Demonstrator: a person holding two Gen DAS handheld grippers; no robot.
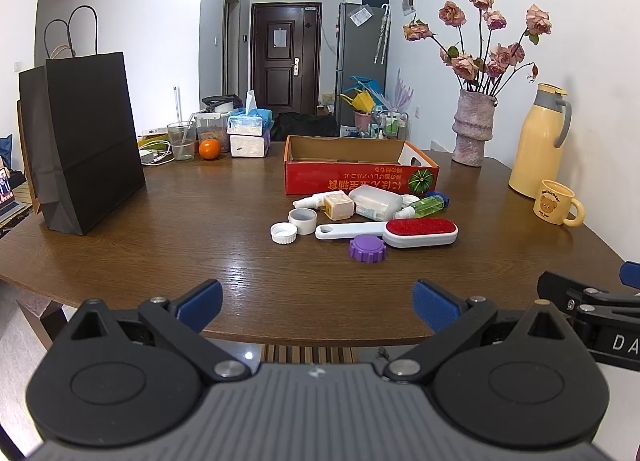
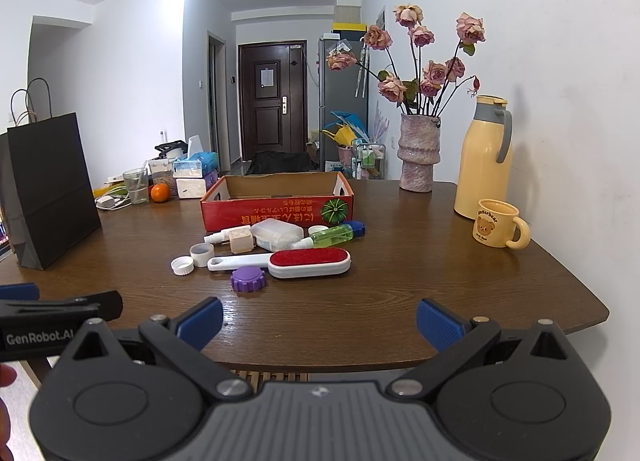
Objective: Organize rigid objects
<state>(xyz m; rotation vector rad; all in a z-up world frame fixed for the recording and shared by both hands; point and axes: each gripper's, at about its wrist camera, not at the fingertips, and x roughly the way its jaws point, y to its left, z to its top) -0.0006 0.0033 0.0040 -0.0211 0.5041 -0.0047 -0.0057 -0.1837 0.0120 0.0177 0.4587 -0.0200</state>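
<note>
A red cardboard box point(image 1: 360, 177) point(image 2: 276, 213) stands open on the wooden table point(image 1: 200, 253). In front of it lie a red-and-white lint brush point(image 1: 416, 232) point(image 2: 308, 262), a purple lid point(image 1: 367, 248) point(image 2: 248, 279), a white cap point(image 1: 283, 232) point(image 2: 183, 265), a white ring point(image 1: 303, 220) point(image 2: 202, 253), a beige cube point(image 1: 339, 206) point(image 2: 241, 241), a translucent case point(image 1: 375, 203) point(image 2: 278, 235), a green spray bottle point(image 1: 424, 205) point(image 2: 328, 237) and a white spray bottle point(image 1: 314, 200). My left gripper point(image 1: 318, 303) and right gripper point(image 2: 319, 321) hover open and empty over the near table edge.
Black paper bags point(image 1: 80, 141) point(image 2: 44, 189) stand at the left. At the right are a vase of roses point(image 1: 474, 129) point(image 2: 420, 153), a yellow thermos point(image 1: 540, 141) point(image 2: 484, 157) and a bear mug point(image 1: 556, 203) point(image 2: 500, 229). An orange point(image 1: 209, 149), a glass point(image 1: 181, 141) and tissue boxes point(image 1: 248, 137) sit at the back.
</note>
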